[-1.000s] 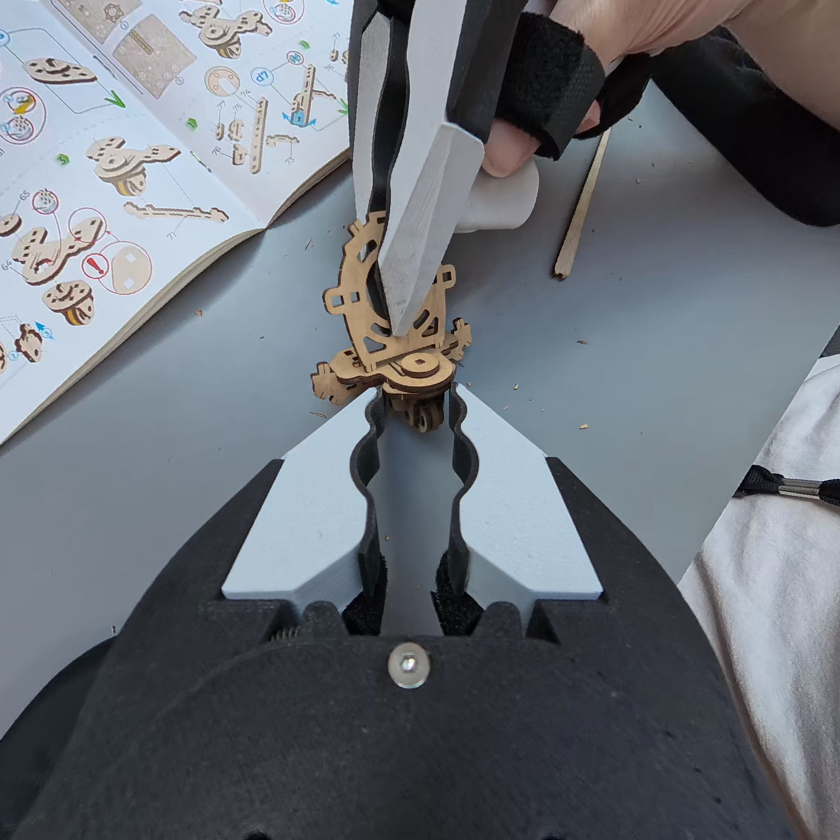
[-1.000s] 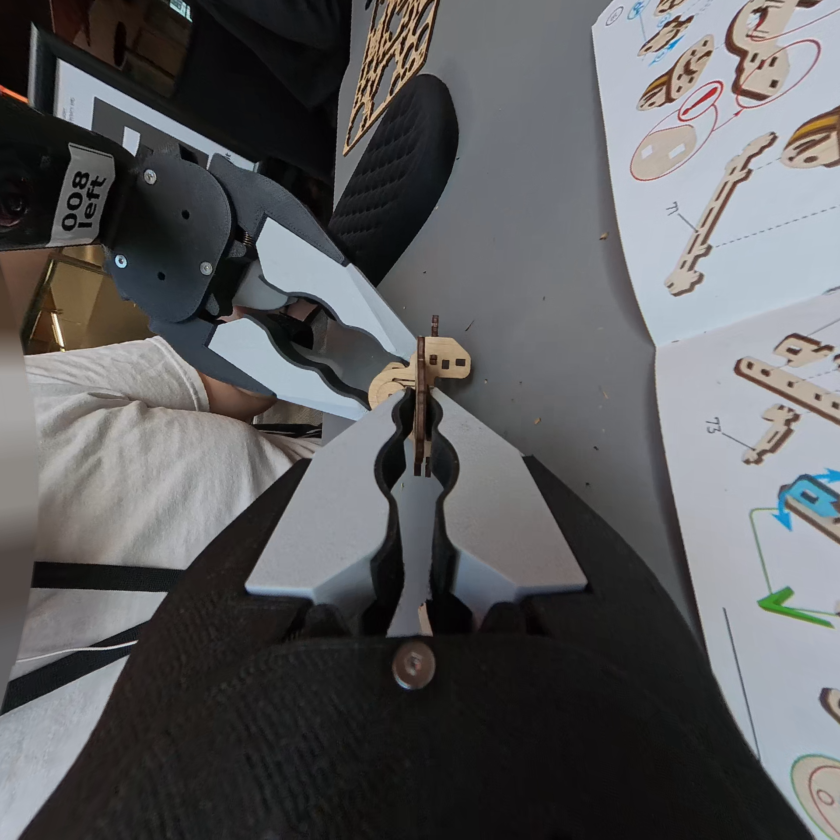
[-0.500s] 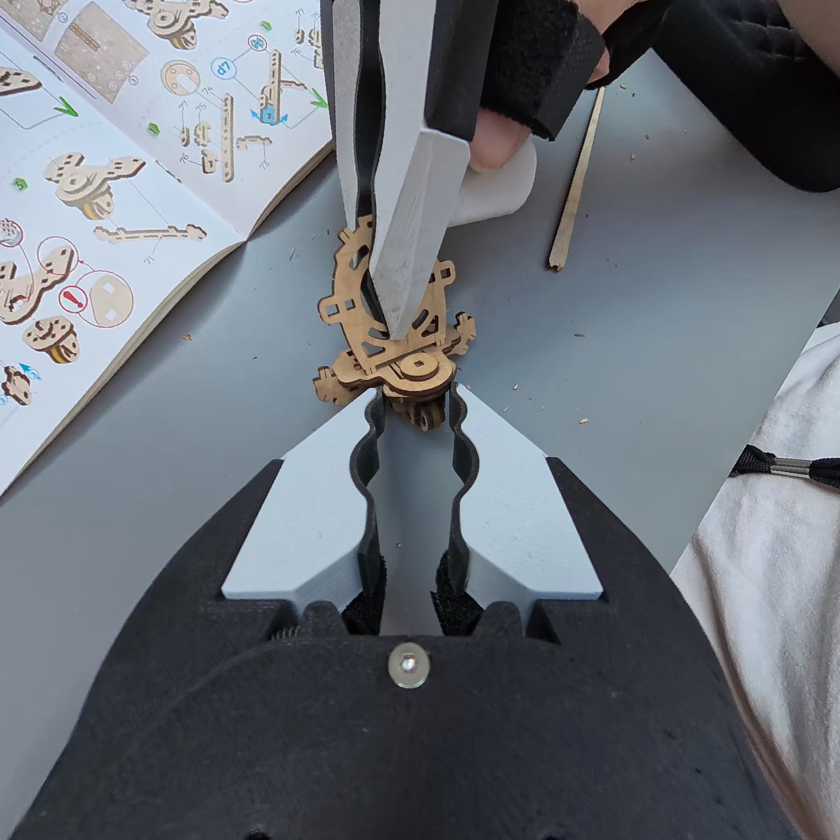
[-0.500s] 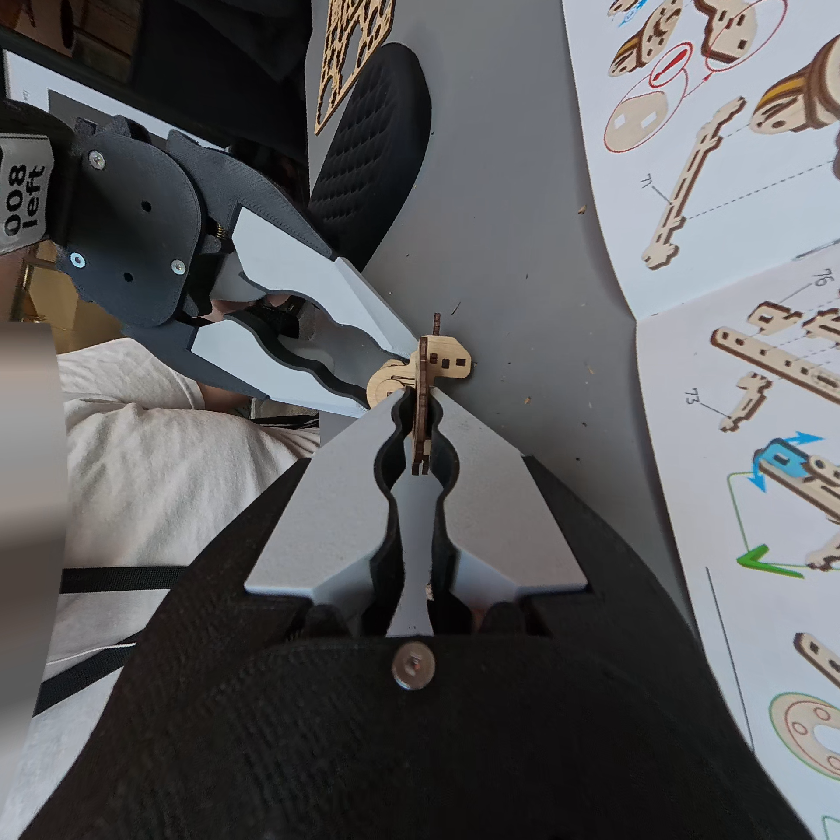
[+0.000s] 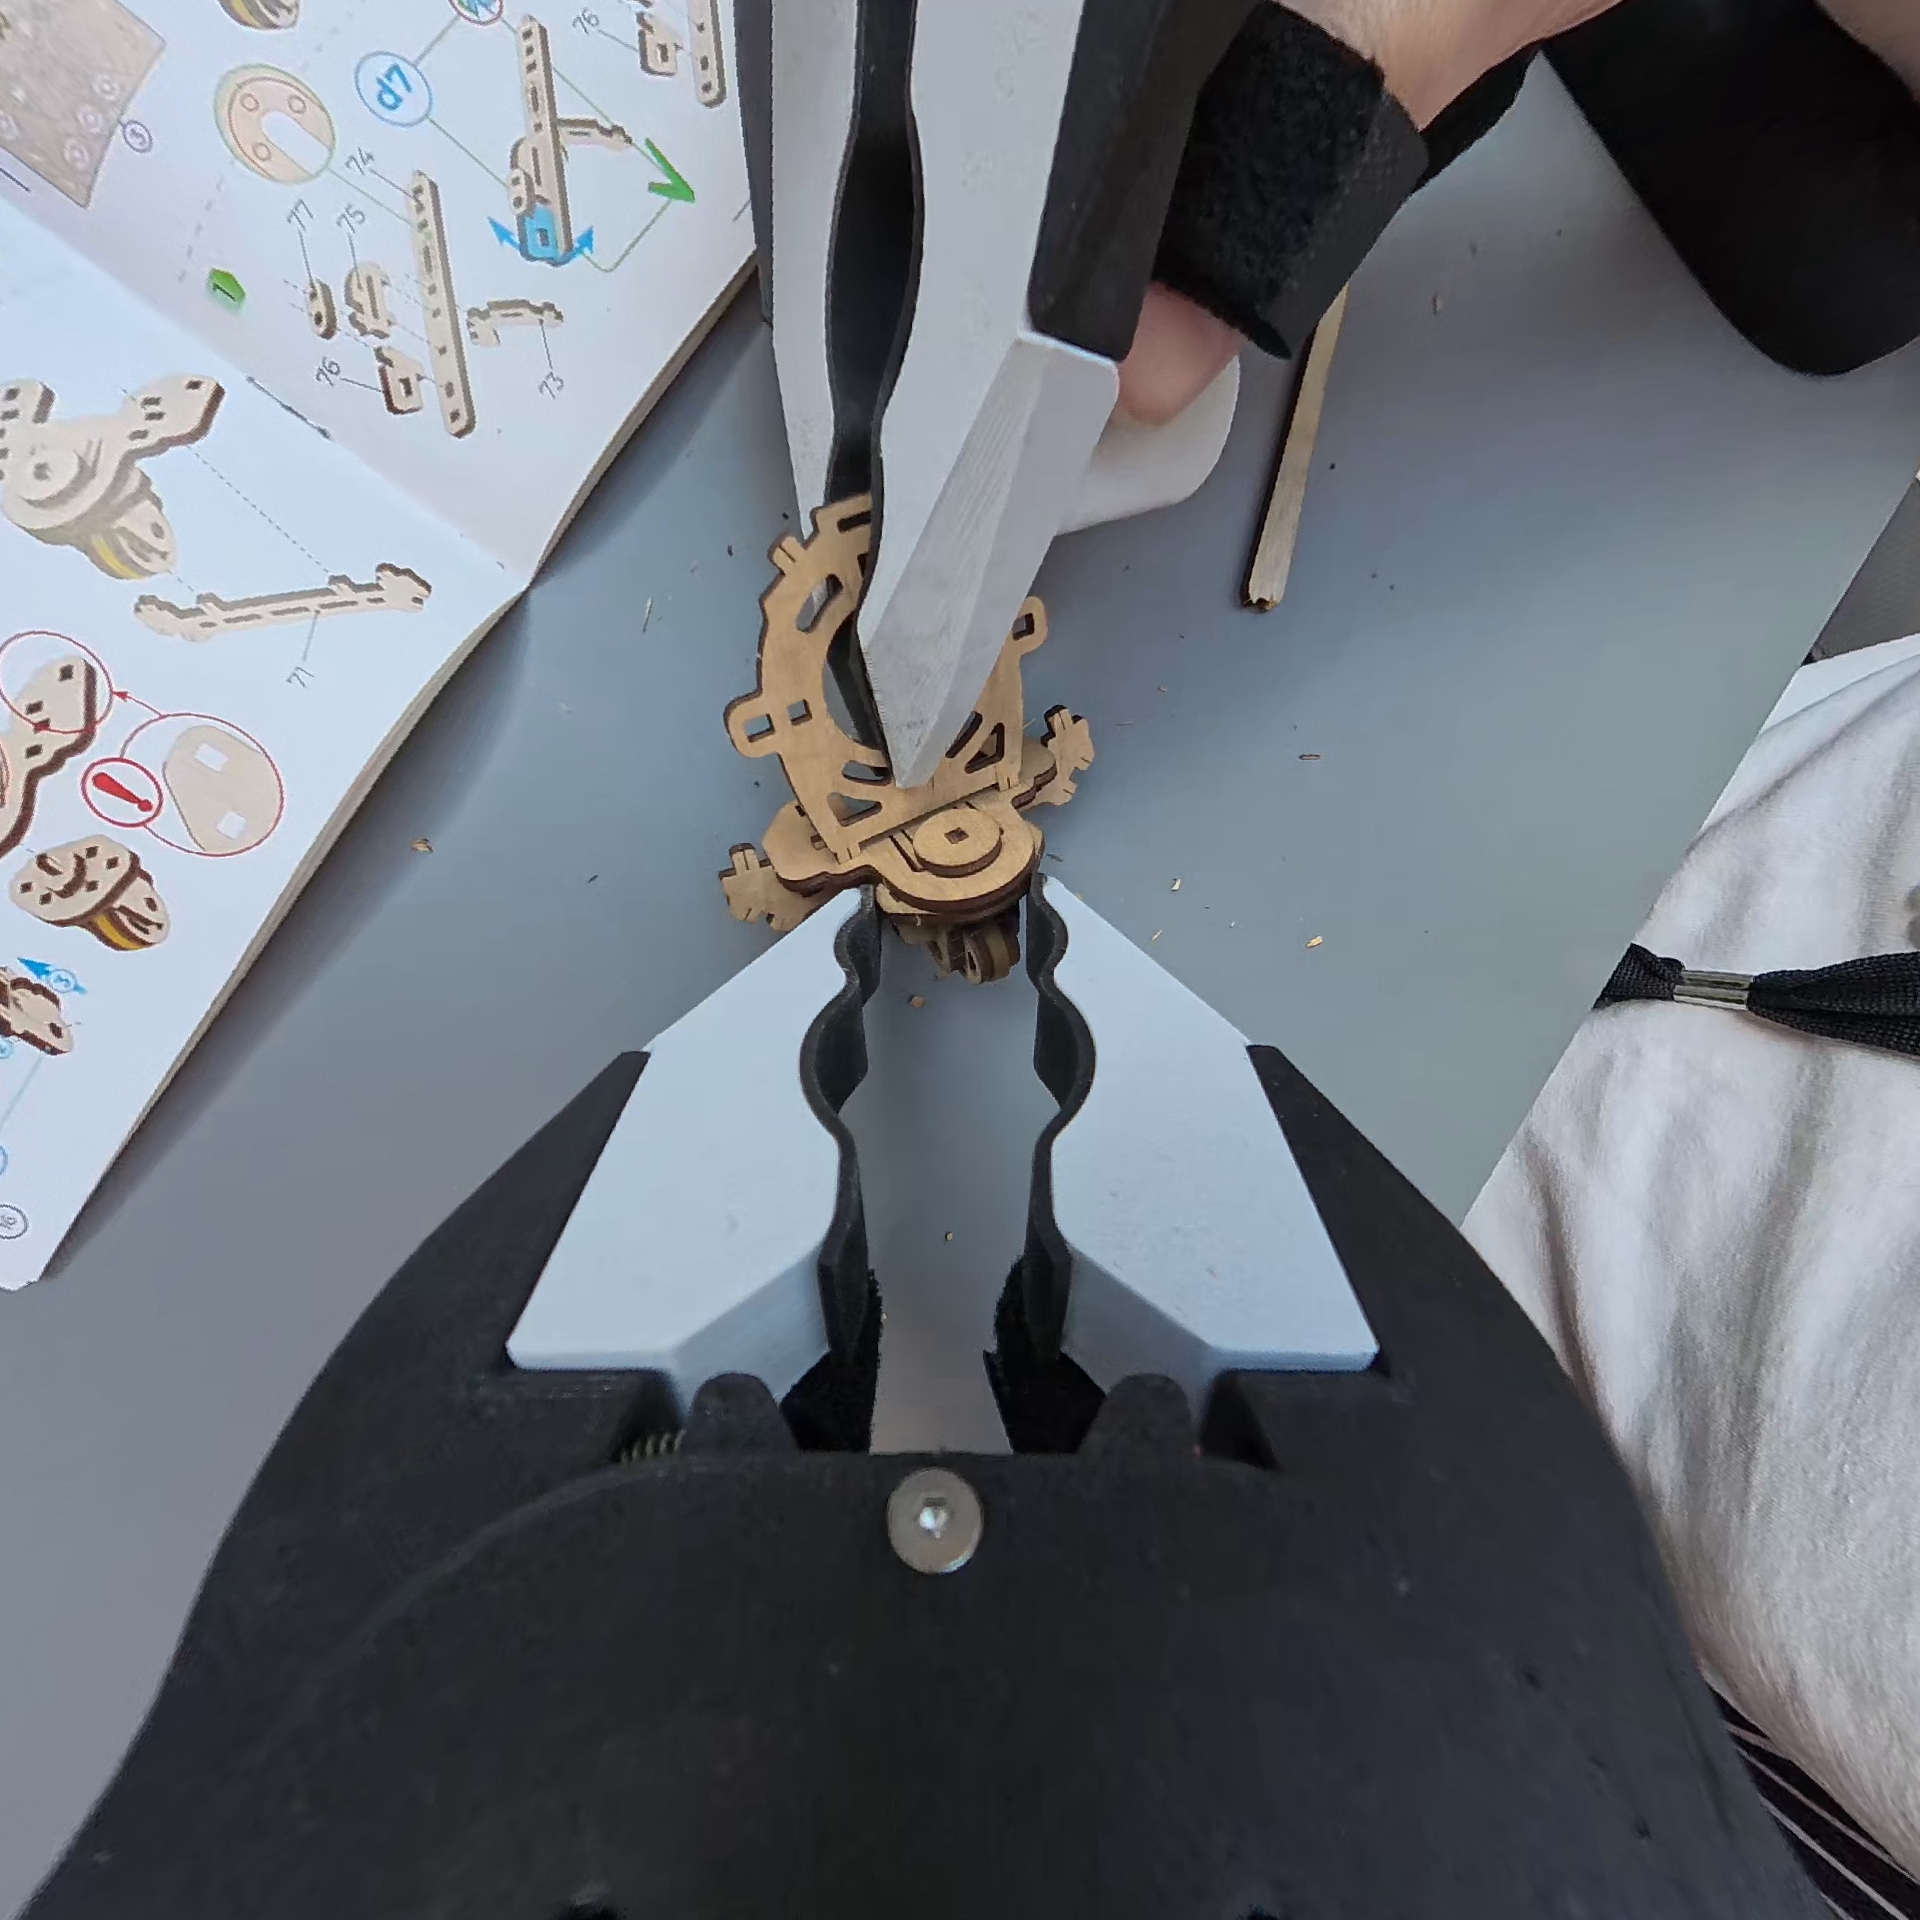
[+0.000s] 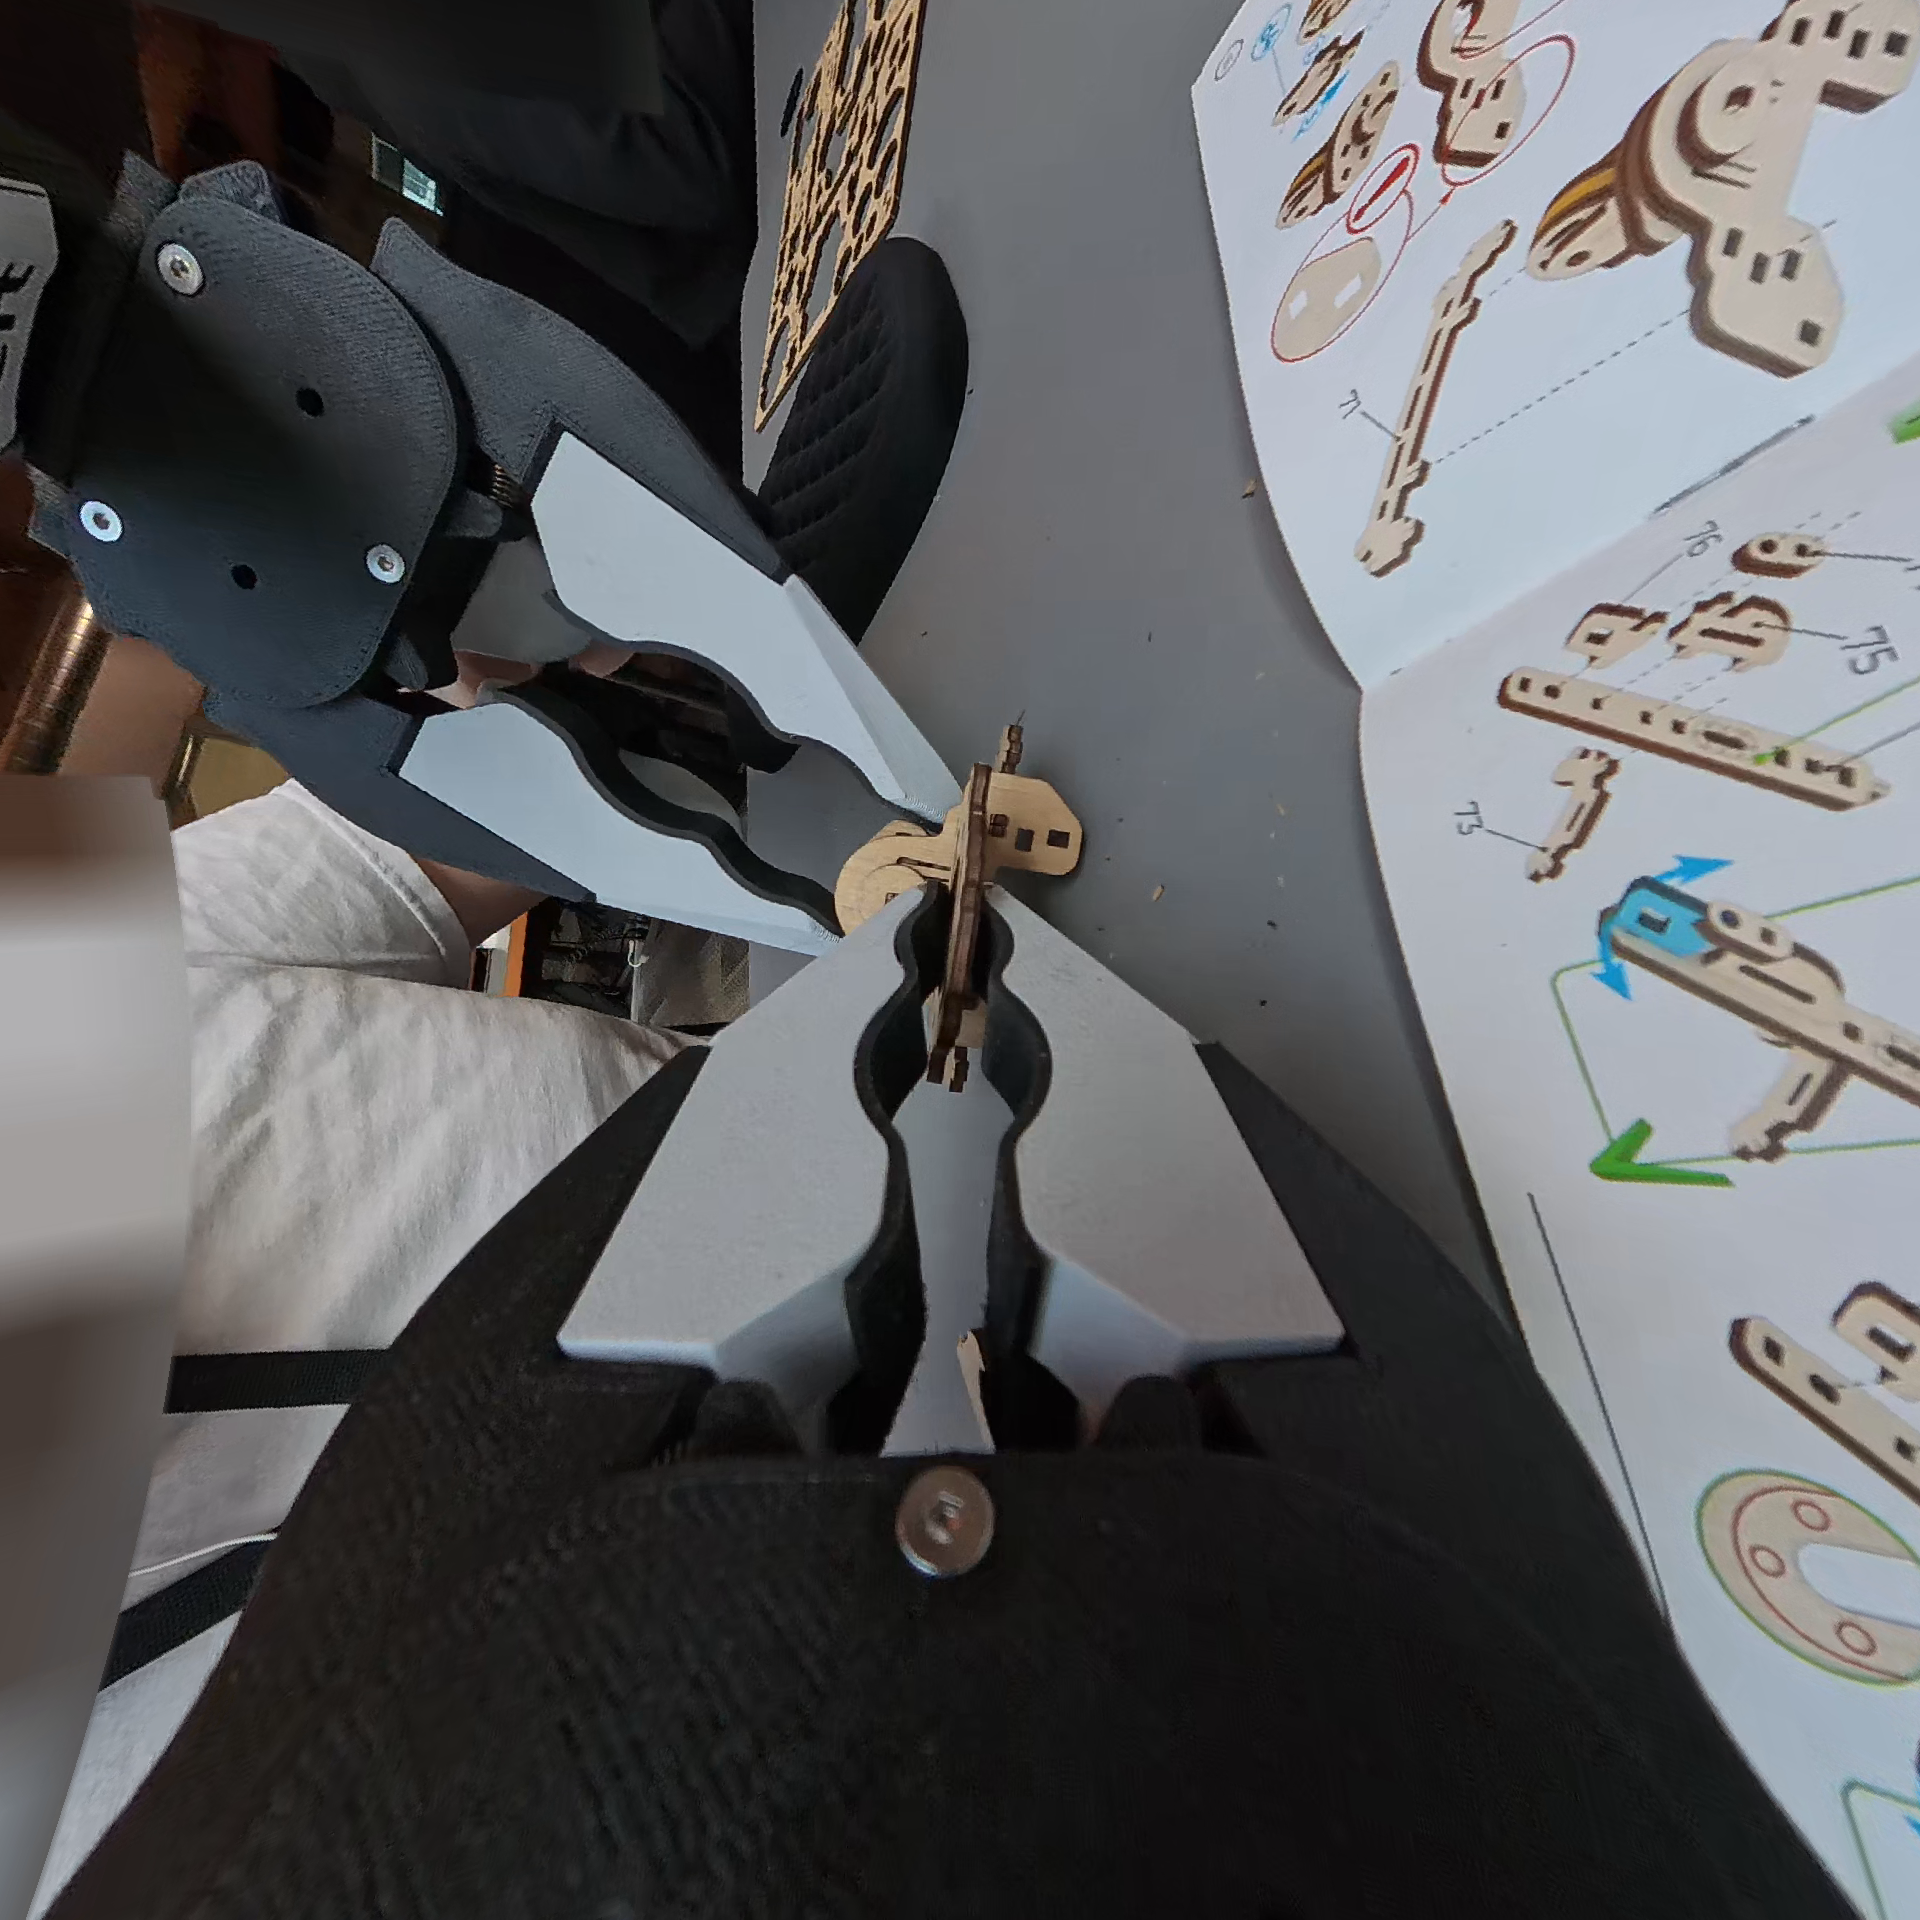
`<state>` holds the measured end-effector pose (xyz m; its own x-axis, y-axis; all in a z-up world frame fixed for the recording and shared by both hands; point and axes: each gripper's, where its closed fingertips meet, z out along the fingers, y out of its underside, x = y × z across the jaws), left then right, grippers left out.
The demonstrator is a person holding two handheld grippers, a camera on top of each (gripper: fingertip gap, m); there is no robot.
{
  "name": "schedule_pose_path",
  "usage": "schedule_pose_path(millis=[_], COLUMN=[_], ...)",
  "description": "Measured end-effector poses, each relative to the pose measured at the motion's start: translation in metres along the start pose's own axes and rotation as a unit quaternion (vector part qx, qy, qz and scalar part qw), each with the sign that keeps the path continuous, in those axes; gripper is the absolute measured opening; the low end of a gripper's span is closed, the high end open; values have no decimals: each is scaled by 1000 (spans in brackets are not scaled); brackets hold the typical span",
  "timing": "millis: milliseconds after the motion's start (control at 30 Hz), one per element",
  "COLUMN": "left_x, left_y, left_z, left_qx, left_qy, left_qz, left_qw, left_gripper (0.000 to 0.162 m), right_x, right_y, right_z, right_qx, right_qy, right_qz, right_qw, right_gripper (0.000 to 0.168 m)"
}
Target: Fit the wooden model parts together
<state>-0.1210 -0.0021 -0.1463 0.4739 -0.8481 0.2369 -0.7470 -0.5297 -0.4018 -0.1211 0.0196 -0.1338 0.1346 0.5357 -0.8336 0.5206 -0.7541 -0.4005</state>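
Note:
A flat horseshoe-shaped wooden ring stands upright on a layered wooden base with notched arms, just above the grey table. My left gripper is shut on the underside of the base. My right gripper comes down from above and is shut on the ring. In the right wrist view the ring is edge-on between my right gripper's pads. The left gripper reaches in there from the upper left onto the base.
An open instruction booklet lies left of the parts and also shows in the right wrist view. A thin wooden stick lies behind them. A cut-out wood sheet and a black mesh object lie farther off. The person's white clothing borders the table edge. The grippers are tip to tip, or close to it. My left tips are roughly 10 cm from the thin wooden stick.
Both grippers keep their grips. The pair with the joined parts has shifted toward the booklet, which now fills more of both views.

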Motion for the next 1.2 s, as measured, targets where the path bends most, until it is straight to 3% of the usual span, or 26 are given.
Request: schedule_pose_path(millis=[267, 533, 1200], left_x=[-1, -6, -3], left_y=[-2, 8, -4], left_z=[1, 6, 4], left_qx=[9, -45, 0], left_qy=[3, -6, 22], left_qz=[-8, 12, -13], left_qw=[1000, 999, 1000], left_gripper=[26, 26, 25], right_x=[0, 0, 2], right_y=[8, 10, 10], right_z=[2, 1, -12], right_qx=[-11, -30, -40], right_qy=[-37, -47, -33], right_qz=[22, 17, -8], right_qw=[999, 998, 999], right_gripper=[3, 9, 2])
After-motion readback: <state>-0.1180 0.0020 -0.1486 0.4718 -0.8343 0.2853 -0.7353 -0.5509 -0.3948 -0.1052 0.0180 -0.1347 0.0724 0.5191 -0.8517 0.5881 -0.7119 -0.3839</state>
